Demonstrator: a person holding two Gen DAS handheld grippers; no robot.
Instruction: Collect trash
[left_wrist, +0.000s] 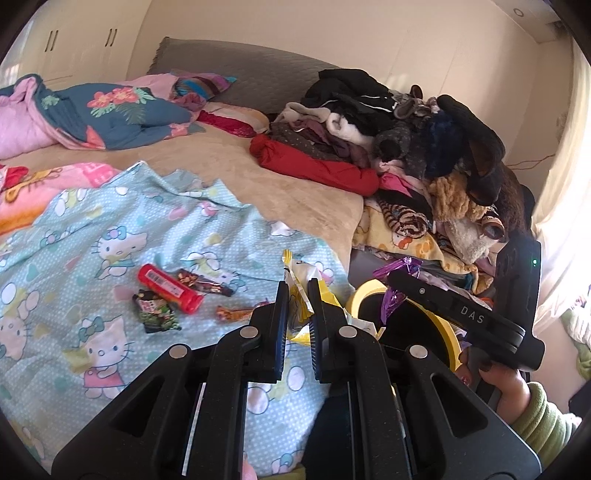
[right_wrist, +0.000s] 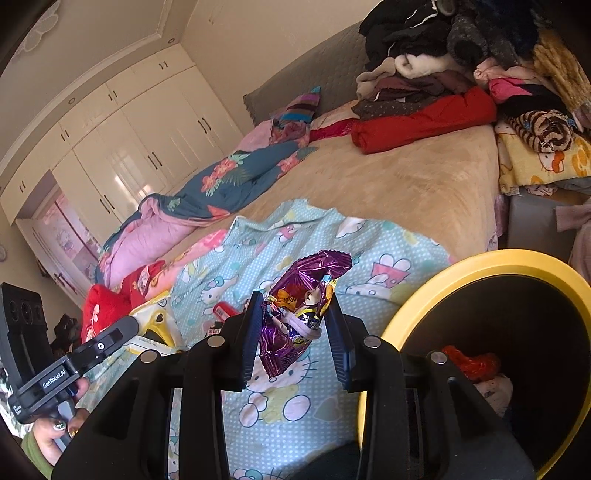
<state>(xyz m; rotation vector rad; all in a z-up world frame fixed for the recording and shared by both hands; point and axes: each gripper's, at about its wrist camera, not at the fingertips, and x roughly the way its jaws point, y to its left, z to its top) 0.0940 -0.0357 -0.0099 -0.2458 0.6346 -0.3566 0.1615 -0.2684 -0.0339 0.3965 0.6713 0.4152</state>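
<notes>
Your right gripper (right_wrist: 293, 332) has "DAS" printed on its side in the left wrist view, and your left gripper (left_wrist: 298, 306) reads "GenRobot.AI" in the right wrist view. The bedsheet (left_wrist: 92, 236) is thin pale-blue cotton with Hello Kitty prints, rumpled over a tan plush blanket (left_wrist: 295, 177).

Your left gripper is pinched nearly closed on a crinkly yellow-and-white wrapper (left_wrist: 297, 280). Your right gripper clamps a shiny purple foil wrapper (right_wrist: 295, 325) at a middling width; its print is too creased to read.

On the sheet lie a red tube (left_wrist: 170, 288) with a barcode label, a dark green packet (left_wrist: 155, 310), a brown wrapper (left_wrist: 203, 282) and an orange one (left_wrist: 236, 314), all near each other.

The round bin (right_wrist: 495, 264) with its yellow rim stands just beside the bed's edge, to the right of your right gripper, with red trash (right_wrist: 469, 363) already inside. A heap of clothes (left_wrist: 406, 122) crowds the far corner; the middle of the blanket lies open.
</notes>
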